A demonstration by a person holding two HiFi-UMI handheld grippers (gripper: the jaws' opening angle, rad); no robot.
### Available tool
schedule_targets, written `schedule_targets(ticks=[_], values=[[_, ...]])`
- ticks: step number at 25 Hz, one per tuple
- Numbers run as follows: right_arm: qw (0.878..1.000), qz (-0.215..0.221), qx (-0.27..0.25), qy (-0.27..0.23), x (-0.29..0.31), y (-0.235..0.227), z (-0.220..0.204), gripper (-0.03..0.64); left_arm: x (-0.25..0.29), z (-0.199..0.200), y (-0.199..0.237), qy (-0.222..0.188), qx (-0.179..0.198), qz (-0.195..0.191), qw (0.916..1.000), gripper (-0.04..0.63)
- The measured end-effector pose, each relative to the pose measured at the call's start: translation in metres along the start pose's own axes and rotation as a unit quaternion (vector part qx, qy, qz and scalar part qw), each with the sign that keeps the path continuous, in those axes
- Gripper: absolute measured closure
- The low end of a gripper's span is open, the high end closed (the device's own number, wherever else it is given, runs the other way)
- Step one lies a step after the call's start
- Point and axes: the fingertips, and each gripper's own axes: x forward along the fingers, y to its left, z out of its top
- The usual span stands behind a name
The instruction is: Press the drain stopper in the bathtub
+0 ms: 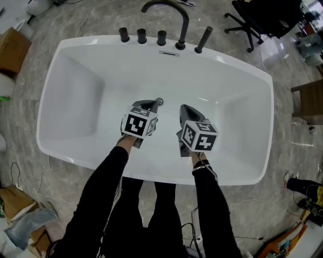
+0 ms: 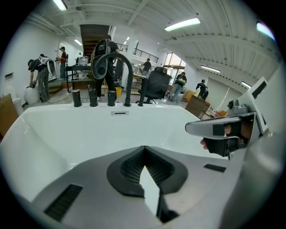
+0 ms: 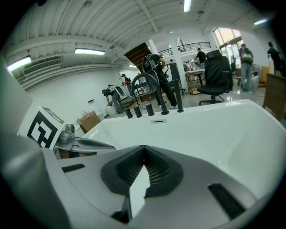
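The white bathtub (image 1: 75, 90) lies below me. Its small round metal drain stopper (image 1: 159, 101) sits on the tub floor near the middle. My left gripper (image 1: 151, 105) is shut and empty, its tips just left of the stopper; whether they touch it I cannot tell. My right gripper (image 1: 183, 108) is also shut and empty, a short way to the stopper's right. In the left gripper view, the left gripper (image 2: 144, 148) points at the far tub wall (image 2: 89, 129) with the right gripper (image 2: 223, 129) beside it. The right gripper (image 3: 143, 147) points the same way. Both gripper views hide the stopper.
A dark arched faucet (image 1: 169, 10) and several dark knobs (image 1: 141, 35) line the tub's far rim, above an overflow slot (image 1: 169, 53). An office chair (image 1: 257, 20) stands beyond, cardboard boxes (image 1: 12, 48) at the left, cables on the floor. People stand far behind the tub (image 2: 42, 78).
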Motion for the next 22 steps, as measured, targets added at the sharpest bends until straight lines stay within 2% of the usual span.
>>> schedule_targets(ticks=[10,22], values=[[1.0,-0.004,-0.006,0.004,-0.019,0.004,0.0,0.615,-0.016,0.007,-0.017,-0.006,0.0,-0.007,1.0,0.592],[1.0,-0.001,-0.009,0.007,-0.017,0.008,-0.003,0.615,-0.028,0.009,-0.019,-0.031,-0.032,-0.005,0.999,0.592]])
